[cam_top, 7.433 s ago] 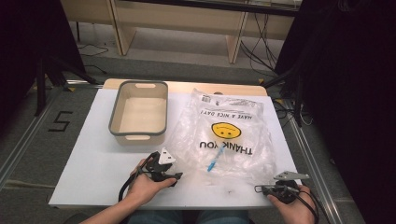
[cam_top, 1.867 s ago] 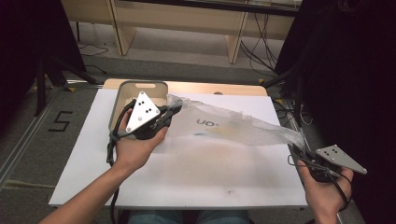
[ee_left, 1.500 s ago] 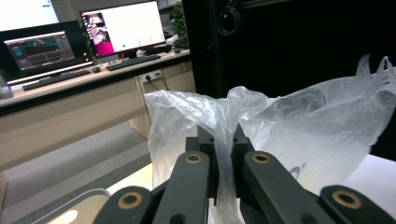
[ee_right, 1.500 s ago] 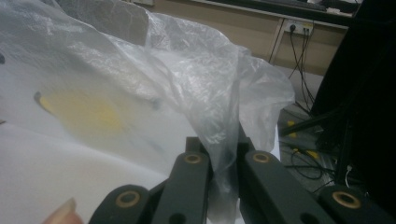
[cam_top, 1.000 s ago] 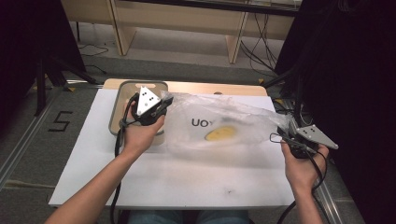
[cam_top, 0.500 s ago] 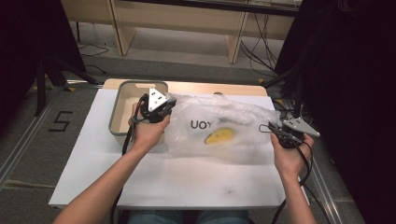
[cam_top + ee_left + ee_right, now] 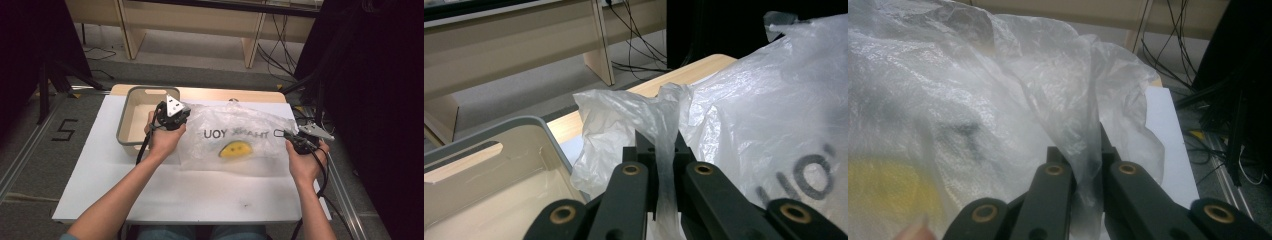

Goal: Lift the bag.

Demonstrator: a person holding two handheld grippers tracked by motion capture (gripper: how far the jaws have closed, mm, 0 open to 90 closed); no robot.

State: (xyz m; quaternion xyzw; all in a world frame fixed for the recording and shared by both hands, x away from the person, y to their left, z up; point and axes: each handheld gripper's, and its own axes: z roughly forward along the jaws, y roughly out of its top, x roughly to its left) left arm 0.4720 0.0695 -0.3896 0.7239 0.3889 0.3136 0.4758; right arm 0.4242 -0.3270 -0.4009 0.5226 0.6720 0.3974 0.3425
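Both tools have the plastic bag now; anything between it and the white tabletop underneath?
Nothing visible. The plastic bag hangs stretched between the left tool and right tool, over bare white table. The grey bin sits off to its left.

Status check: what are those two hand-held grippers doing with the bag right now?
Left hand-held gripper and right hand-held gripper: both shut on plastic bag. Bag spread between them over table. Bin beside left, clear.

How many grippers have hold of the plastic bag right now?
2. The left gripper pinches the clear plastic bag at its end beside the grey bin; the right gripper pinches the opposite end, near the table's right edge.
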